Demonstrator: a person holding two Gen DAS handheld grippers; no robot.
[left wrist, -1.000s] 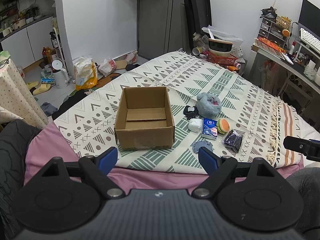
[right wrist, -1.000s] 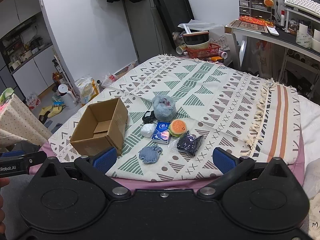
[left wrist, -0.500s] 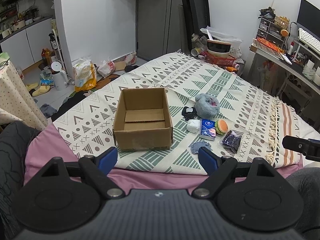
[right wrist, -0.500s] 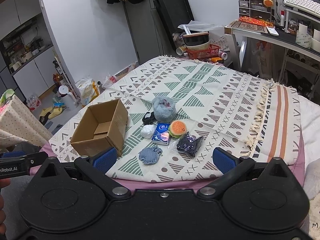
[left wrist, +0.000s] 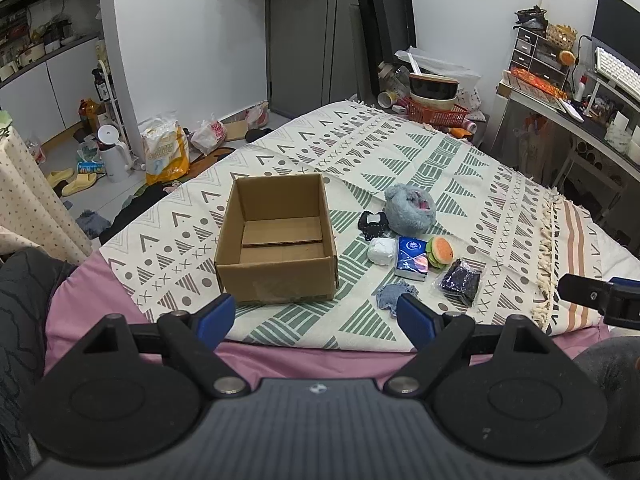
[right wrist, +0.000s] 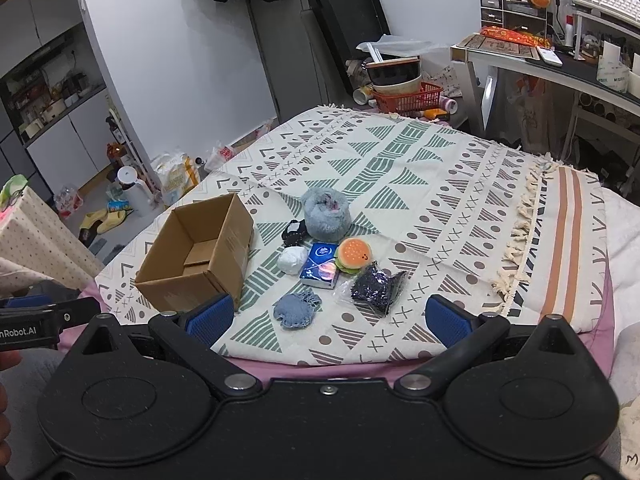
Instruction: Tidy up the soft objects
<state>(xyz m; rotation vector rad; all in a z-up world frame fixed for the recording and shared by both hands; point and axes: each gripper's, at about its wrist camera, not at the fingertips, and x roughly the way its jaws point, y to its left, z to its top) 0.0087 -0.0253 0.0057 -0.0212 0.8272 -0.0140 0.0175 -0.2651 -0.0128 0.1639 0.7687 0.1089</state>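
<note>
Bed [left wrist: 500, 184] with patterned blanket [right wrist: 440, 168]; on it: open cardboard box [left wrist: 276, 256], cluster of soft objects [right wrist: 332, 256] beside box.

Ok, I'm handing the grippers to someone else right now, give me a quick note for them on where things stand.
Left gripper: open, holding nothing, short of the bed edge.
Right gripper: open, holding nothing, also back from the items.
Cardboard box: open, nothing inside, on the patterned blanket.
Beside the box: fluffy grey plush, black item, white ball, blue tissue pack, burger toy, dark bagged item, blue-grey cloth.
Done: nothing boxed.
Left: probably all seven go into the box.
</note>
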